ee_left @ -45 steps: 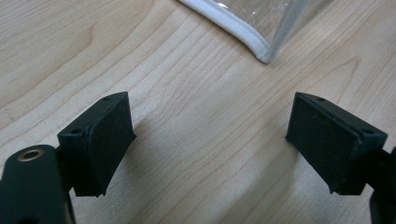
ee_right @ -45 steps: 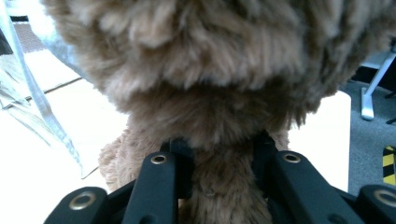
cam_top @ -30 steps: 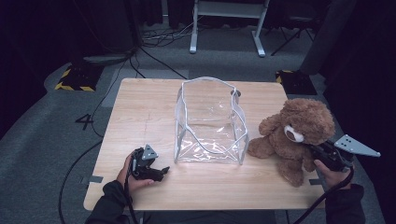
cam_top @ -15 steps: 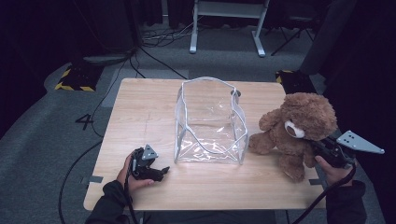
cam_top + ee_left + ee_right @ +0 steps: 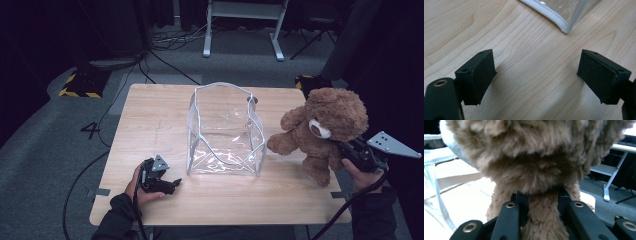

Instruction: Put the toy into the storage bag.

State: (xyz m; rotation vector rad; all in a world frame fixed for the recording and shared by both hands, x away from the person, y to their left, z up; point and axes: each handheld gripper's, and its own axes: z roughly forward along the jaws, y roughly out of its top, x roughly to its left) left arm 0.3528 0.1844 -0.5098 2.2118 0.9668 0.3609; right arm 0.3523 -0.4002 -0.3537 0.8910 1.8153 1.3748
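Note:
A brown teddy bear (image 5: 325,127) hangs lifted above the table's right edge, tilted toward the clear plastic bag (image 5: 225,131) that stands open-topped at the table's middle. My right gripper (image 5: 350,150) is shut on the teddy bear from behind; in the right gripper view its jaws pinch a fold of brown fur (image 5: 544,220). My left gripper (image 5: 167,186) rests low on the table near the front left, held by a hand, its pads (image 5: 477,75) wide apart over bare wood. The bag's white-trimmed corner (image 5: 564,27) lies just ahead of it.
The light wooden table (image 5: 150,115) stands on grey carpet. A white metal stand (image 5: 240,25) and cables (image 5: 165,50) lie on the floor behind. A yellow-black striped block (image 5: 77,85) sits at the far left on the floor.
My right gripper has raised the teddy bear higher and slightly left, toward the bag. The left gripper has stayed where it was.

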